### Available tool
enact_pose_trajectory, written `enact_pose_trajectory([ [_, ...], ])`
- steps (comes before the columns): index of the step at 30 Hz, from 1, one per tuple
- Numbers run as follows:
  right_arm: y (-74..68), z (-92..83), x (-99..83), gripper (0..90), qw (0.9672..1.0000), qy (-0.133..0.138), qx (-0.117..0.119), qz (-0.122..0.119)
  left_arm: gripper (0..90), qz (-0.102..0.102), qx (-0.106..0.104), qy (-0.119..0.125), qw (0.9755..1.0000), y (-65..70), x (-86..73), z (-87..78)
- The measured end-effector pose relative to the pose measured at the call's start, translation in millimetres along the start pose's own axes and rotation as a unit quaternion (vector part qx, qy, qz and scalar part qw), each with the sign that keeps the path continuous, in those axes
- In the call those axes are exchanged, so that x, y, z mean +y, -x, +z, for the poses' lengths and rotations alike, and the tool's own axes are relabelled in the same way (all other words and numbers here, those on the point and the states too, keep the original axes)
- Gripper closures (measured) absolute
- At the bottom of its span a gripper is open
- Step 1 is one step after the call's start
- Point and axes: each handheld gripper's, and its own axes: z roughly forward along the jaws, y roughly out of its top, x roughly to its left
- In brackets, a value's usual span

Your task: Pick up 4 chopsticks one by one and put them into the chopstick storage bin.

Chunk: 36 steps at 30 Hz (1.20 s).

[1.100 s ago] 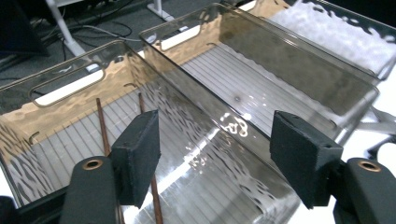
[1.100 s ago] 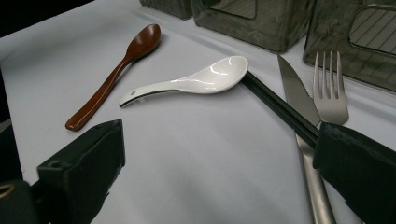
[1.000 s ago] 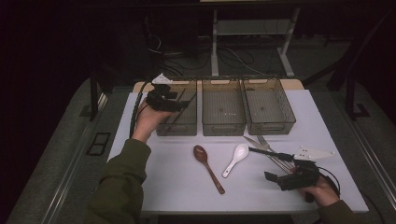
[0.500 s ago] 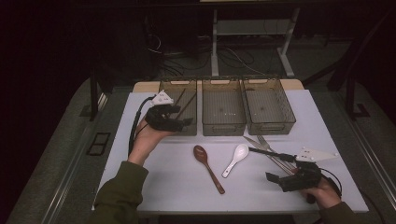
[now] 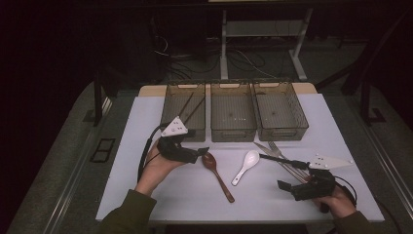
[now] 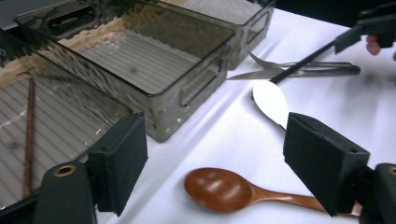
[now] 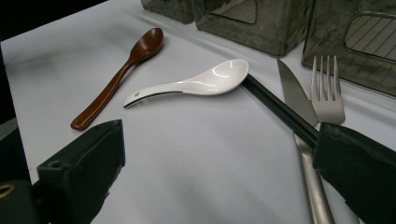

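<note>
High view: left claw (image 5: 203, 152) sits low over the tabletop (image 5: 160, 195), tips just beside the bowl of the brown spoon (image 5: 217, 173). Jaws have just been opening; they stand wide apart, nothing between the pads.

Left gripper view: brown spoon (image 6: 233, 190) lies flat on the tabletop between and beyond the two jaws, bowl toward the bins, handle running off under the right-hand jaw. No contact visible.

Right claw (image 5: 285, 187) is near the front right of the tabletop, released, jaws apart and empty. Right gripper view: white spoon (image 7: 196, 83), knife (image 7: 299, 100), fork (image 7: 327, 100) and a dark stick (image 7: 280, 109), probably chopsticks, lie ahead of it. The stick's far end touches the white spoon's bowl and crosses the knife.

Three grey bins stand in a row at the back: left bin (image 5: 171, 119) holds a pair of brown chopsticks (image 5: 191, 105), middle bin (image 5: 233, 131) and right bin (image 5: 297, 122) look bare apart from a few specks. Brown spoon is just in front of the gap between left and middle bins, white spoon (image 5: 246, 165) near it to the right, not touching.
</note>
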Motion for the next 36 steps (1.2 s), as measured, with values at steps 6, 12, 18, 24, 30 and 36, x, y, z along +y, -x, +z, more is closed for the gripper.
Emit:
enact_pose_trajectory([
  [6,-0.6,-0.7,0.6,2.0,1.0000,0.002,0.002,-0.003,16.5,0.006,-0.011,0.005,0.9999,14.2,-18.2,-0.9],
  [12,-1.4,-1.0,0.8,2.0,1.0000,0.001,0.003,-0.003,12.2,0.010,-0.020,0.006,0.9997,25.5,-34.8,-2.2],
  [18,-1.7,-2.2,0.9,2.0,1.0000,0.003,0.004,-0.007,5.7,0.017,-0.027,0.002,0.9995,30.6,-49.5,-4.1],
  [24,-3.6,-4.5,1.7,2.0,0.9999,0.003,0.003,-0.014,0.0,0.017,-0.021,-0.011,0.9996,33.0,-61.3,-5.2],
  [30,-5.5,-6.0,4.2,5.5,0.9999,0.005,-0.010,-0.012,0.0,0.007,-0.023,-0.024,0.9994,30.4,-69.8,-6.8],
  [36,-4.8,-7.4,5.6,5.8,0.9998,-0.009,-0.003,-0.016,0.0,0.000,-0.020,-0.035,0.9992,28.5,-72.9,-5.0],
])
